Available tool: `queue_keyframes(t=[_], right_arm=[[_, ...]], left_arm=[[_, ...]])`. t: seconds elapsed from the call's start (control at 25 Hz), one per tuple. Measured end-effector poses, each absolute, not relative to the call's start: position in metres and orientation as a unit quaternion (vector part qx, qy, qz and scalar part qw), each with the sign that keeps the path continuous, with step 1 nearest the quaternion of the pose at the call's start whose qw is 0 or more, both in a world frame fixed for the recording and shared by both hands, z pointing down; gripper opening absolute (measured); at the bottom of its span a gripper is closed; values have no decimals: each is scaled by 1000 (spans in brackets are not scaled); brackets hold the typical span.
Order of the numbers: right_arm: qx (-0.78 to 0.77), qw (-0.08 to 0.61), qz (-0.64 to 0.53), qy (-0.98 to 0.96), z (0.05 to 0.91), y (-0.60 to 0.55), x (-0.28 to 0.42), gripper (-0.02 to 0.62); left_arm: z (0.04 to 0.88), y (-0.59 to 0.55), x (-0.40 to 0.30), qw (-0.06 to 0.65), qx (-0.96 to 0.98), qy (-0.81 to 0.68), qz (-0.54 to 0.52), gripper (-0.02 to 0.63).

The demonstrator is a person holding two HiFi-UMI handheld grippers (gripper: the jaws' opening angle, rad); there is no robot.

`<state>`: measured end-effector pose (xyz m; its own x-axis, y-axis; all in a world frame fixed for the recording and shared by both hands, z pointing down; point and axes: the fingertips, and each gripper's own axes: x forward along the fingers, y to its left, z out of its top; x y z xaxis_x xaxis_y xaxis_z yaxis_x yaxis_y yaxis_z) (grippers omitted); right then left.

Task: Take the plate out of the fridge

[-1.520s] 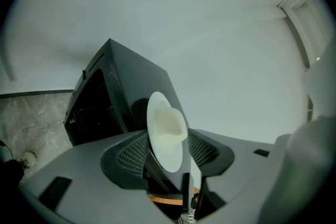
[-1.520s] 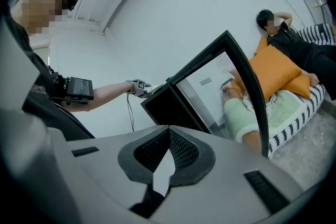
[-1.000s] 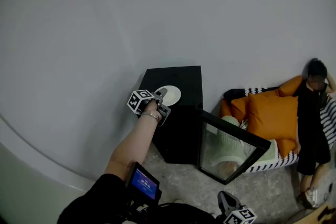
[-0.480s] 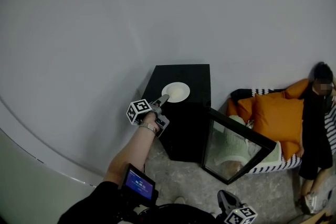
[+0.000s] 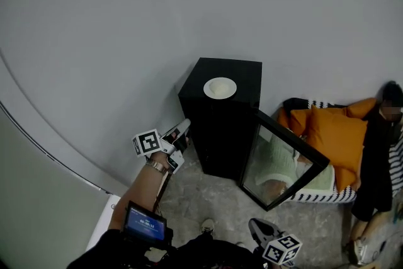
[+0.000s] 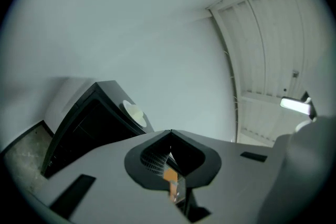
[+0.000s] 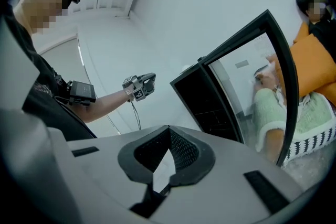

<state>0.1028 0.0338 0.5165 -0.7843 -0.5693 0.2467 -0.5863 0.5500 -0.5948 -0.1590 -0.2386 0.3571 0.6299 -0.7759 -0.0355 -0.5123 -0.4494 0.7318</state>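
Observation:
A white plate point(image 5: 220, 87) lies on top of the black fridge point(image 5: 217, 129), whose glass door point(image 5: 283, 160) hangs open to the right. My left gripper point(image 5: 182, 130) hovers to the left of the fridge and below its top, well apart from the plate. Its jaws are closing together with nothing between them. The left gripper view looks past the joined jaw tips point(image 6: 170, 132) at the plate point(image 6: 134, 113) on the fridge point(image 6: 89, 123). My right gripper point(image 5: 257, 225) is low at the bottom edge, shut and empty, facing the open fridge point(image 7: 205, 105).
A striped sofa point(image 5: 327, 195) with orange cushions point(image 5: 334, 135) stands right of the fridge. A person in black point(image 5: 378, 160) sits at its far end, and a figure in light green shows through the door glass. A plain grey wall point(image 5: 189, 9) rises behind.
My left gripper drew back from the plate on the fridge top, moving down and to the left, and its jaws came together. The plate stays on the fridge.

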Motion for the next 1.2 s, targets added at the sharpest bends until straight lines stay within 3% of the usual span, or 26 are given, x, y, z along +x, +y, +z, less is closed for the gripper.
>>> queue_keyframes(t=[0.28,0.52,0.76,1.2], right_arm=[[236,59,332,-911,528,60,85,5],[184,83,332,-921,525,83,60,5],[162,86,360,-915,537,103,41,3],[188,86,366,-907,529,166,-22,5]], left_arm=[[389,-79,-121,279,889,-360,-54,6],[455,52,-59,294,910,-292,38,6],[496,128,-27,326,907,-263,41,6],[509,221,-73,354,903,-242,39,6]])
